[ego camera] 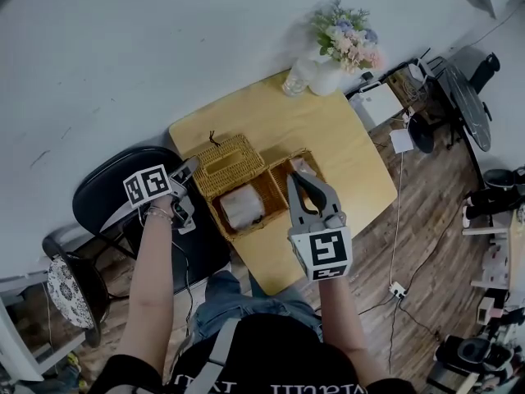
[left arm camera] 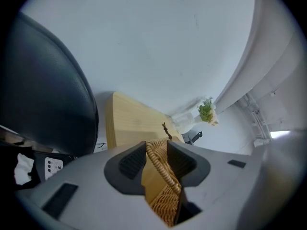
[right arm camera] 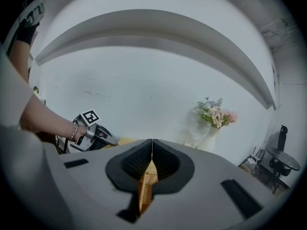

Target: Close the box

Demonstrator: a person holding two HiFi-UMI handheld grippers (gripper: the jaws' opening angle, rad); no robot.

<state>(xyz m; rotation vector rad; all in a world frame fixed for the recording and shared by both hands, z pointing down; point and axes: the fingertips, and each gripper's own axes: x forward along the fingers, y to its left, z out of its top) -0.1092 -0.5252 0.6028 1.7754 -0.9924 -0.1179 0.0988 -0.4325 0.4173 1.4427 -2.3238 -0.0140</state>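
**Head view, read left to right.** A black chair (ego camera: 107,195) is standing at 9 o'clock of the wicker box (ego camera: 256,228).

My left gripper (ego camera: 187,169) (left arm camera: 157,147) is pointing in from 8 o'clock. It is clamping the braided rim of the left lid flap (ego camera: 232,161) (left arm camera: 165,195), which is lying spread open at 11 o'clock of the box. In the left gripper view the rim is filling the gap between the pads.

The box is sitting open on the near half of the wooden table (ego camera: 328,134), with a pale wrapped roll (ego camera: 240,208) lying inside it.

My right gripper (ego camera: 297,179) (right arm camera: 151,150) is pointing in from 5 o'clock. Its jaws are pressing almost together on the thin edge of the right lid flap (ego camera: 283,171) (right arm camera: 144,190), at 2 o'clock of the box.

A vase of flowers (ego camera: 340,43) is standing at the table's far corner, at 1 o'clock of the box.
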